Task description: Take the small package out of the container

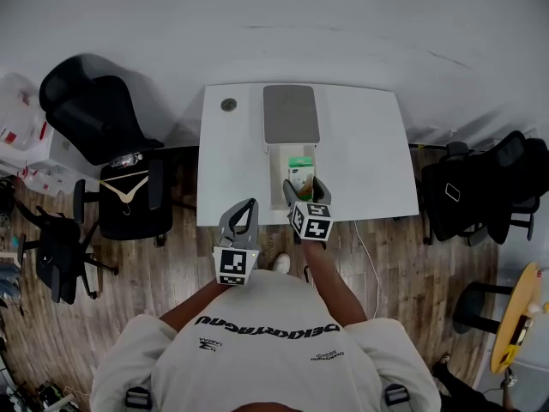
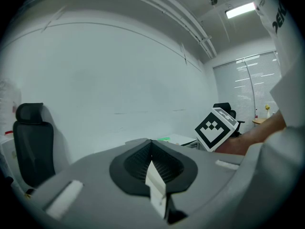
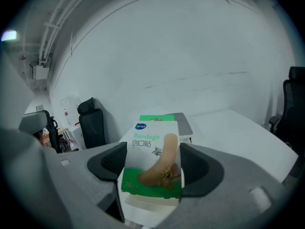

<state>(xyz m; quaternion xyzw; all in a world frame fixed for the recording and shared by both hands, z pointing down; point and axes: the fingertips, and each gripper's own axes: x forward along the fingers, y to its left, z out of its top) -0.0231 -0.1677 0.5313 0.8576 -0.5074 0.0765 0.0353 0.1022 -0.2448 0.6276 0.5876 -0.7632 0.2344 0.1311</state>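
Right gripper view: one clamped package [image 3: 152,159]

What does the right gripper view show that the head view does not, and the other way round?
Only the right gripper view: the word Bandage and a cartoon printed on the small box, clamped between the jaws. Only the head view: the left gripper beside the right gripper, and the person's shirt. Both: the white table, the gray lid, a black chair.

White worktop [image 1: 369,144] on a wood floor [image 1: 171,256]; black chair [image 1: 94,114] at nine o'clock, another chair [image 1: 480,187] at three.
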